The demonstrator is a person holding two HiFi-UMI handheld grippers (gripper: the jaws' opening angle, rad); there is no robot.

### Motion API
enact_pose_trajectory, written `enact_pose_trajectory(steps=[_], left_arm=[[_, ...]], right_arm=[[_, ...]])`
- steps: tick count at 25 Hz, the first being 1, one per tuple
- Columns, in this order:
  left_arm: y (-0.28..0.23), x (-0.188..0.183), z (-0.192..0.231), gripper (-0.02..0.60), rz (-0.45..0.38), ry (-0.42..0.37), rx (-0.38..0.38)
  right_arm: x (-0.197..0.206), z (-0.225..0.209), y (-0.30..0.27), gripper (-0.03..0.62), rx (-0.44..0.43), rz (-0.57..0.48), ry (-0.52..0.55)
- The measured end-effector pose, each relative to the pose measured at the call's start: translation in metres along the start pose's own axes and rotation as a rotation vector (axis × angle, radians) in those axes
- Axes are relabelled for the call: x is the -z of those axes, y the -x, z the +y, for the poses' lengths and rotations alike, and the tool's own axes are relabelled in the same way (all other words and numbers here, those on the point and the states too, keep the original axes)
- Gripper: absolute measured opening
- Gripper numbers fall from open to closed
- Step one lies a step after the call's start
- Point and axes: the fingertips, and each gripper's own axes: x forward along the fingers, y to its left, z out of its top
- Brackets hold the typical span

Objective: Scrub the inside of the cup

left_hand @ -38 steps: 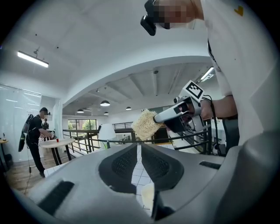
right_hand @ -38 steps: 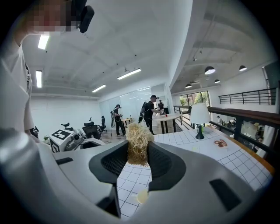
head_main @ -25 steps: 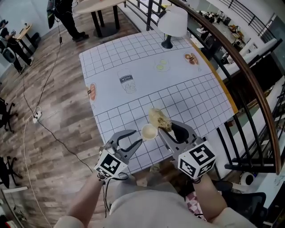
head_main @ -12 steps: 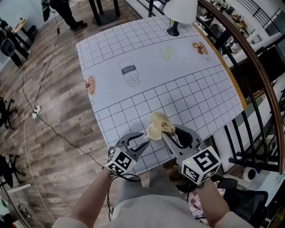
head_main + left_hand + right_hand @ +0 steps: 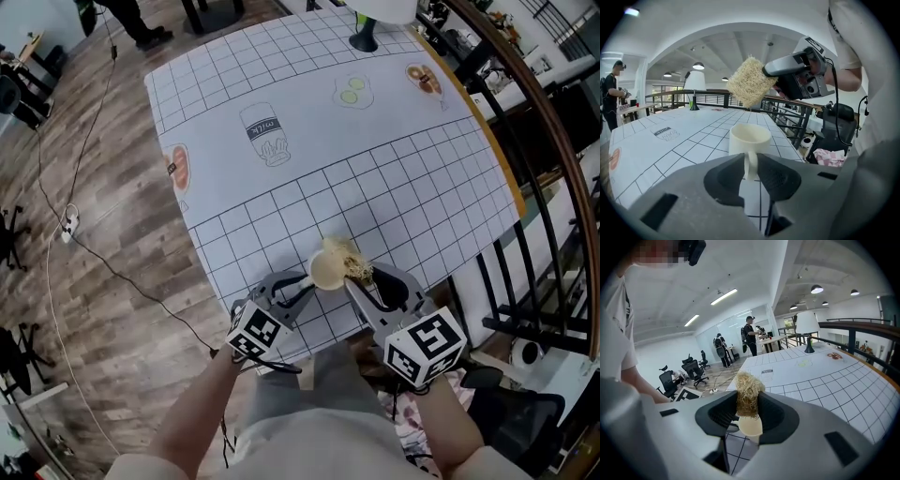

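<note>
Table (image 5: 403, 178); left tool (image 5: 302, 286), right tool (image 5: 363, 281) (down-tilted)

Bright, even indoor light from ceiling lamps (image 5: 698, 66); both gripper views fisheye-warped, with dark corners

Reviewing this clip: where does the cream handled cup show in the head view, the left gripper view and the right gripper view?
Head view: cream handled cup low centre, touching the straw-coloured fibre scrubber.
Left gripper view: cup at centre, handle towards the camera.
Right gripper view: cup low centre, directly under the scrubber.
Shared landmark: the printed milk bottle drawing, beyond the cup in all three.
</note>
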Motion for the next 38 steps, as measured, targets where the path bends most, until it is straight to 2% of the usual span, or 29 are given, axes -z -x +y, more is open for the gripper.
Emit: enact_pose_trajectory(steps=[5, 8, 12, 17, 25, 33, 38], left_arm=[[-0.001, -0.002, 0.000, 0.067, -0.014, -0.003, -0.016], [-0.002, -0.001, -0.002, 0.064, -0.004, -0.016, -0.015], [0.000, 0.000, -0.001, 0.063, -0.001, -0.016, -0.022], [-0.001, 0.000, -0.002, 0.063, -0.011, 0.004, -0.026], [0.001, -0.003, -0.002, 0.061, -0.023, 0.013, -0.018], [0.003, -0.001, 0.003, 0.060, -0.036, 0.022, -0.008], [0.001, -0.006, 0.006, 0.060, -0.056, 0.050, -0.019]], right_arm=[[0.012, -0.009, -0.001, 0.132, 0.009, 0.027, -0.005], [0.020, -0.009, 0.001, 0.132, -0.008, 0.083, 0.023], [0.031, -0.003, -0.007, 0.132, -0.081, 0.208, 0.059], [0.055, -0.003, -0.024, 0.132, -0.137, 0.432, 0.164], [0.063, -0.009, -0.050, 0.132, -0.159, 0.601, 0.288], [0.088, -0.013, -0.077, 0.132, -0.155, 0.691, 0.343], [0.090, -0.011, -0.088, 0.130, -0.167, 0.738, 0.493]])
